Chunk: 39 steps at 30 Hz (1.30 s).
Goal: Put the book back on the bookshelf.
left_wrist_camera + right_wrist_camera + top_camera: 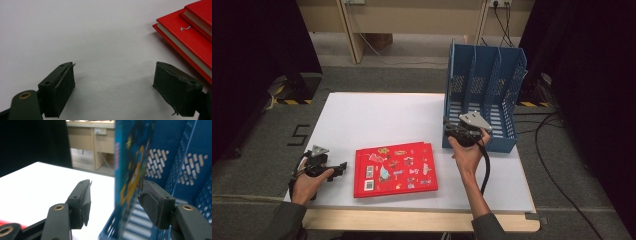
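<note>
Right claw [113,202] agape | blue book [128,177] upright, lettering blurred, unreadable

the person's left hand [309,181] comes in from the bottom left and holds the black two-jaw left gripper [343,165] low and level, its grey three-cornered plate on top and its jaws spread wide apart with nothing between them. the right hand [469,150] reaches forward on an outstretched forearm, gripping the black right gripper [445,126], which also carries a grey plate. in the right gripper view its jaws stand well apart, unclamped.
</note>
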Each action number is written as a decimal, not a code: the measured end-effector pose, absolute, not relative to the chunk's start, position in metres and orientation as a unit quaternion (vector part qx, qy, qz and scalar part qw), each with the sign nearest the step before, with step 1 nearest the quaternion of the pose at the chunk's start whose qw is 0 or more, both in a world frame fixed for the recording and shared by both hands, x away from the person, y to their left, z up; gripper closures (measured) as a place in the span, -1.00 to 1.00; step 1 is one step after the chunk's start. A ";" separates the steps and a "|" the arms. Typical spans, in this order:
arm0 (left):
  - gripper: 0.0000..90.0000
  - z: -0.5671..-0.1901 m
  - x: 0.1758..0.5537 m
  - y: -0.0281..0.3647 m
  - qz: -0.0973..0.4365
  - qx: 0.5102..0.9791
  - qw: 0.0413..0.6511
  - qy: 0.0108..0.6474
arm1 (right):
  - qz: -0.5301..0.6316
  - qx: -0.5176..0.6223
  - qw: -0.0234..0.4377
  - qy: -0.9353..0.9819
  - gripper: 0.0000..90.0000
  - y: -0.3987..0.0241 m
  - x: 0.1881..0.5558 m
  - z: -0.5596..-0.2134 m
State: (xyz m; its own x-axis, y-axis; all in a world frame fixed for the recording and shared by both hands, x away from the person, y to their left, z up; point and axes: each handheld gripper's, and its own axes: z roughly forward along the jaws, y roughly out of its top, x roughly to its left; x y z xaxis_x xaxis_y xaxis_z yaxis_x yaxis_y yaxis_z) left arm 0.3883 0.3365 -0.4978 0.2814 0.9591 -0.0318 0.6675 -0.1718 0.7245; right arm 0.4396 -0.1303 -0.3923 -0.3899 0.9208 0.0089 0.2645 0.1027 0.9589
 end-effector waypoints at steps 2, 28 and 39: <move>-0.64 -0.496 0.386 0.337 0.225 0.728 0.330 0.558 | 0.503 0.441 0.323 0.669 -0.08 -0.132 0.433 -0.393; -0.65 -0.481 0.359 0.297 0.205 0.746 0.393 0.497 | 0.496 0.441 0.202 0.720 -0.23 -0.129 0.350 -0.455; -0.62 -0.482 0.358 0.294 0.206 0.754 0.382 0.494 | 0.493 0.442 0.170 0.730 -0.25 -0.122 0.344 -0.465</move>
State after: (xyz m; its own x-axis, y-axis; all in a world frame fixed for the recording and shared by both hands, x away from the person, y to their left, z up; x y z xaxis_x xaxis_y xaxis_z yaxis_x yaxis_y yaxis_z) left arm 0.3583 0.2936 -0.4823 0.4278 0.9013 -0.0675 0.5869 -0.2202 0.7791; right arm 0.3443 -0.1224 -0.4652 -0.5525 0.8121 0.1875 0.4774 0.1239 0.8699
